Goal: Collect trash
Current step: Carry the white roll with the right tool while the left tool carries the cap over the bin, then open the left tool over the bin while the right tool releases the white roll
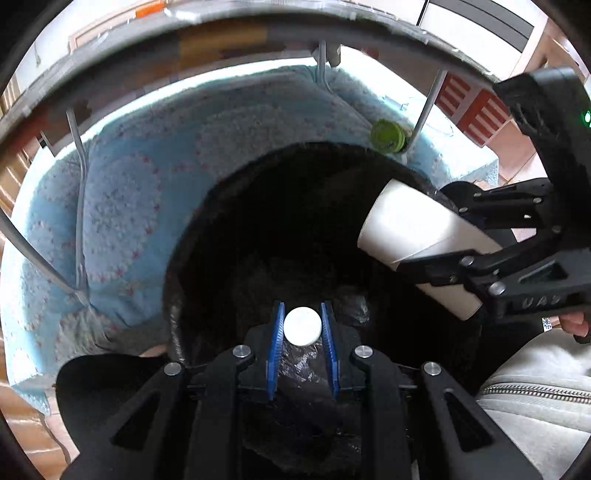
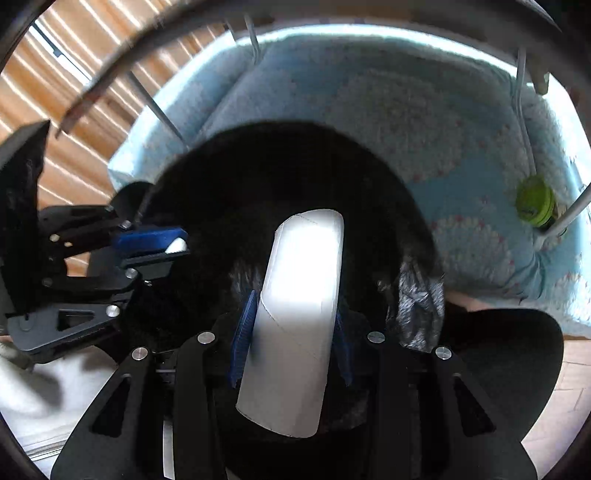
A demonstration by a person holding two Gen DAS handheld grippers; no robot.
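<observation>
A small white round cap [image 1: 303, 326] sits pinched between the blue pads of my left gripper [image 1: 303, 314], right over the dark mouth of a black trash bag [image 1: 277, 221]. At the right of the left wrist view, my right gripper [image 1: 454, 236] is shut on a white paper cup [image 1: 410, 229] lying on its side, its rim over the bag. In the right wrist view the cup [image 2: 303, 314] stands between the right gripper's [image 2: 297, 306] blue pads above the black bag [image 2: 277, 177]. My left gripper [image 2: 181, 245] shows at the left with the cap [image 2: 178, 245].
A light blue patterned cushion [image 1: 140, 206] on a metal-framed seat lies behind the bag, with a green round object [image 1: 387, 136] beside a frame rod. A curved table edge [image 1: 258, 22] arcs overhead. A light zipped garment [image 1: 535, 398] and a hand [image 1: 576, 325] are at the lower right.
</observation>
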